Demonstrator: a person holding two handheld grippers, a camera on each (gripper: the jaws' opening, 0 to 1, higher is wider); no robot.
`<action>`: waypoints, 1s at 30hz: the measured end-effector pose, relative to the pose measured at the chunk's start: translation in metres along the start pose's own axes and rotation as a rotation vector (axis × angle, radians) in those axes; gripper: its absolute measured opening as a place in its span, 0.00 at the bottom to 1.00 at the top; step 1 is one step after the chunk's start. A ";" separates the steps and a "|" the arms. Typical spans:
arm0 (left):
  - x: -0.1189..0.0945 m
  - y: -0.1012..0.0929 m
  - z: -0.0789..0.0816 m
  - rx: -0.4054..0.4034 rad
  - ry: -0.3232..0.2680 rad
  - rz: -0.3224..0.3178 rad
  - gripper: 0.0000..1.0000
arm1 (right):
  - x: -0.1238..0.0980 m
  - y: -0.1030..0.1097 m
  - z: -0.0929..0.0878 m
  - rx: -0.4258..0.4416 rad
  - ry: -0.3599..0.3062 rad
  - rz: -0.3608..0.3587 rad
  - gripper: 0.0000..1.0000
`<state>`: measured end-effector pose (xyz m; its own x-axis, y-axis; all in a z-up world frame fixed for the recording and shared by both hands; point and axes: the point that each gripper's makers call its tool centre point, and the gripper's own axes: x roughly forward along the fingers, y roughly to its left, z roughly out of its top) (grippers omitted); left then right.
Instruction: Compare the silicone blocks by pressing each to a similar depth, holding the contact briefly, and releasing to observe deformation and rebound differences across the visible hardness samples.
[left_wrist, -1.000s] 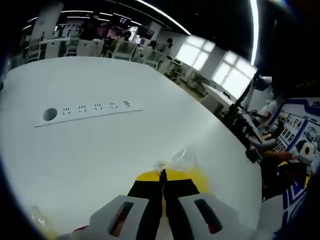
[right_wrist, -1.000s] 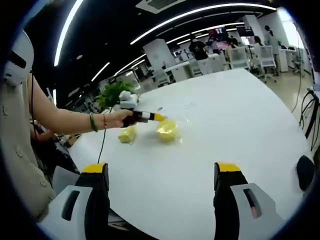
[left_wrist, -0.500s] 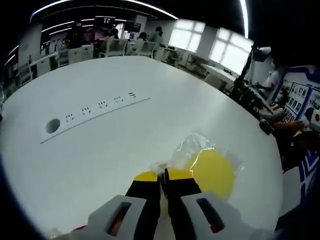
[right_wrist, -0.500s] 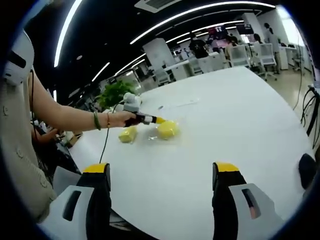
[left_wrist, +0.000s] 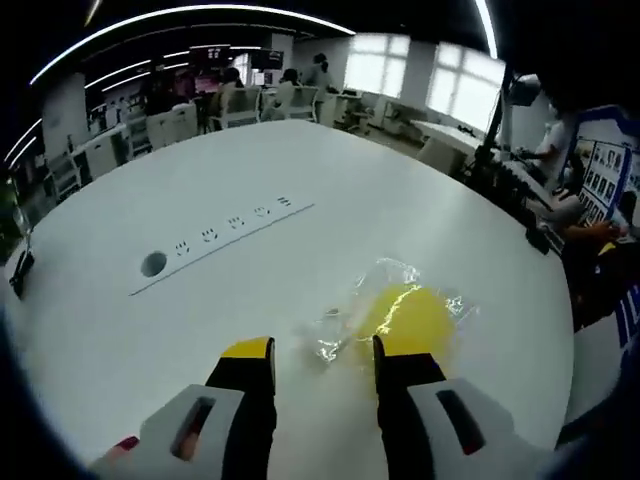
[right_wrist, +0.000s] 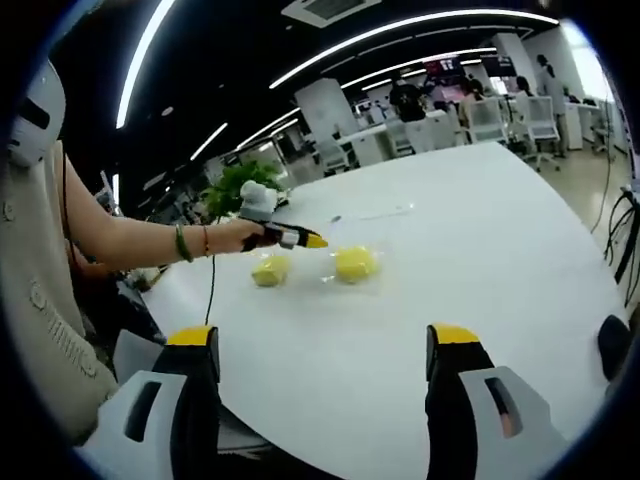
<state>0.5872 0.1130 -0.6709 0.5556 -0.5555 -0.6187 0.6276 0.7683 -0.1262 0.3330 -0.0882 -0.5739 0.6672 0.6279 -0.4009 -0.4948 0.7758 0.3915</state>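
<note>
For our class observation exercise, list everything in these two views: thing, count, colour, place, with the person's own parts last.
Silicone blocks: two, yellow, in clear wrap, side by side on the table; right one, left one.
Table: one, white, large and round-edged.
Socket strip: one, white, set in the tabletop, with a dark round hole at one end.
Plant: one, green, beyond the table.
Left gripper: yellow-tipped, open, near the wrapped block.
Right gripper: yellow-tipped, open, above the table's near edge.
</note>
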 end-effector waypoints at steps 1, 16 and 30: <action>-0.015 -0.002 0.001 0.004 -0.022 -0.001 0.43 | 0.000 0.008 0.003 -0.007 -0.006 0.011 0.79; -0.198 -0.057 -0.037 -0.030 -0.203 -0.059 0.65 | 0.005 0.087 0.021 -0.037 -0.106 0.154 0.79; -0.307 -0.068 -0.080 -0.190 -0.373 0.011 0.69 | 0.018 0.147 0.025 -0.116 -0.164 0.178 0.80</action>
<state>0.3299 0.2568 -0.5344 0.7430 -0.5973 -0.3020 0.5281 0.8004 -0.2837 0.2857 0.0356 -0.5026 0.6401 0.7441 -0.1912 -0.6669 0.6617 0.3427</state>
